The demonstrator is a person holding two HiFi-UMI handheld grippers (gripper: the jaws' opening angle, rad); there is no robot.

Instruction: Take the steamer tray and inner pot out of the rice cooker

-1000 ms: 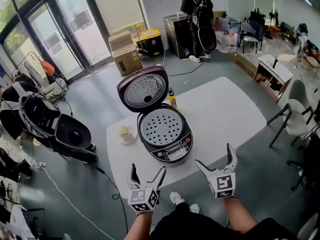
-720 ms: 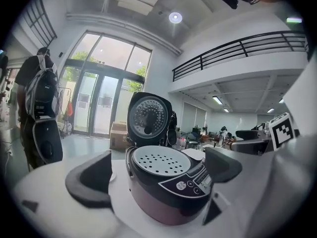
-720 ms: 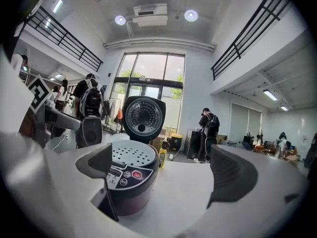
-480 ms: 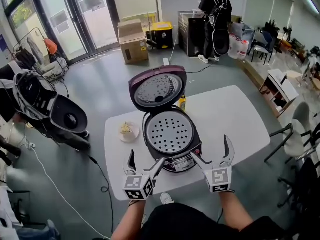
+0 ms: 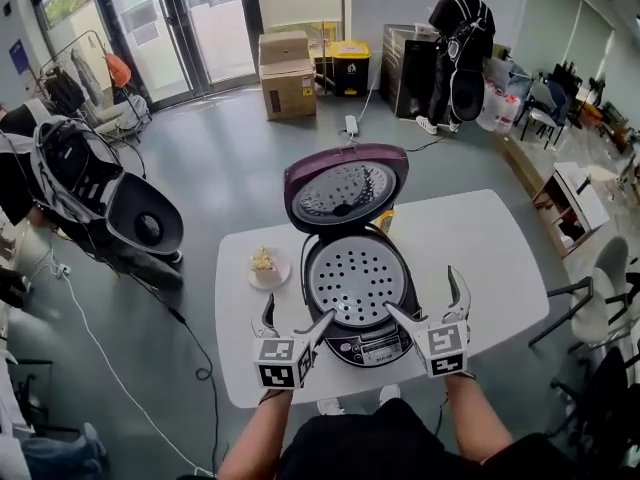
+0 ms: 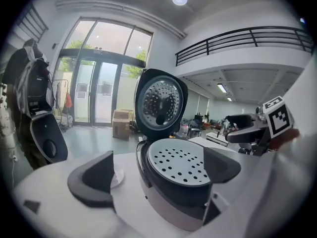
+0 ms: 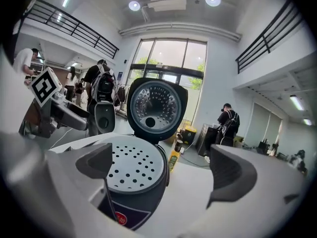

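- Rice cooker on a white table, lid raised; the perforated steamer tray sits in its mouth.
- Left gripper and right gripper hover at the cooker's front, jaws wide apart, gripping nothing.
- Only the right gripper view clearly shows a yellow bottle behind the cooker.
- Head view shows a plate, perhaps holding food.

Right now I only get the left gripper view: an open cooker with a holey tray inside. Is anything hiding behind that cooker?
Observer: Yes, a yellow bottle stands on the table just behind the rice cooker.
Operator: Is the other tool holding anything?
Observer: No. The right tool has its jaws apart and empty, with the steamer tray ahead of them.
Operator: Is anyone else around?
Observer: A person stands at a dark cabinet across the room.
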